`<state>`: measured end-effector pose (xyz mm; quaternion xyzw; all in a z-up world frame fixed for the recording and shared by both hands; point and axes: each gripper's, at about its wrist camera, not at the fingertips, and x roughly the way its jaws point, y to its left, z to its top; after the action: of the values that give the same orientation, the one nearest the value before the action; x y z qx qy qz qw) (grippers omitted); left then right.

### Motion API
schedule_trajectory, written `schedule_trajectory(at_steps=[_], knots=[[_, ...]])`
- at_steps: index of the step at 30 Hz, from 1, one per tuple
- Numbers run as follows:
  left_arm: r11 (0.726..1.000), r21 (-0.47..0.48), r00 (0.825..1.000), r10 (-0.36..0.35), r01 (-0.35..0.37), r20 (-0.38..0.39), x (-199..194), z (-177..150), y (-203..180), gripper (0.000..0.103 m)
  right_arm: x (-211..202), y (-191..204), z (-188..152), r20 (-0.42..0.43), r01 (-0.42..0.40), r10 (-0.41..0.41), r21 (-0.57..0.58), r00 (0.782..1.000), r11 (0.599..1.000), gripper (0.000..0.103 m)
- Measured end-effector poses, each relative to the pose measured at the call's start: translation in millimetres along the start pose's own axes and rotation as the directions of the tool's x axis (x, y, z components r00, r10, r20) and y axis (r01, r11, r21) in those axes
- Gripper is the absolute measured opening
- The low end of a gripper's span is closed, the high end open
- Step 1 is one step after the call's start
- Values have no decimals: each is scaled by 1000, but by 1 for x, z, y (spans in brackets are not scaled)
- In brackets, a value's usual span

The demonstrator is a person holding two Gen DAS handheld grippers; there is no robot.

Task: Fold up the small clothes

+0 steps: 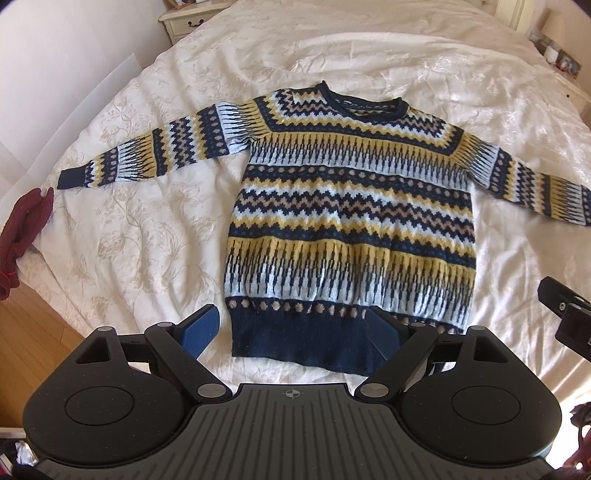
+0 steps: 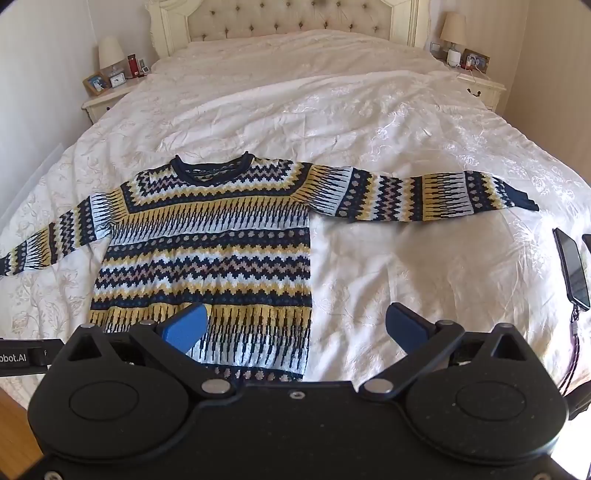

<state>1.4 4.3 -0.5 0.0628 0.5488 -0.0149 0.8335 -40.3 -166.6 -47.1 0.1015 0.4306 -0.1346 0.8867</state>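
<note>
1. Left wrist view, nearest: the left gripper (image 1: 291,332) hangs with its blue-padded fingers (image 1: 201,330) spread wide and empty, straddling the navy ribbed hem (image 1: 295,341) of the navy, yellow and pale-blue patterned knit sweater (image 1: 351,206). A one-sided pinch here would likely lift only the top layer and skew the fold.
2. Right wrist view: the right gripper (image 2: 297,328) is likewise wide and empty, one finger over the sweater's lower right side, the other over bare cream embroidered bedspread (image 2: 406,258). It may snag the soft quilt along with the knit.
3. Sweater position: flat, front up, both sleeves spread out across the bed.
4. Beside it: a dark red cloth (image 1: 22,229) sits at the bed edge just beyond the left cuff (image 1: 74,178); a black phone (image 2: 571,267) lies near the right cuff (image 2: 521,197). A swept sleeve could drag either.
5. Farthest: open bedspread reaches the tufted headboard (image 2: 288,22), giving ample room.
</note>
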Motion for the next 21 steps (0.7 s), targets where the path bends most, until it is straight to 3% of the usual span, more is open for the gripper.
schedule_trajectory(at_steps=[21], knots=[[1000, 0, 1000, 1, -1, -1, 1, -1, 0, 86, 6, 2, -2, -15, -10, 10, 3, 1000, 1000, 102]])
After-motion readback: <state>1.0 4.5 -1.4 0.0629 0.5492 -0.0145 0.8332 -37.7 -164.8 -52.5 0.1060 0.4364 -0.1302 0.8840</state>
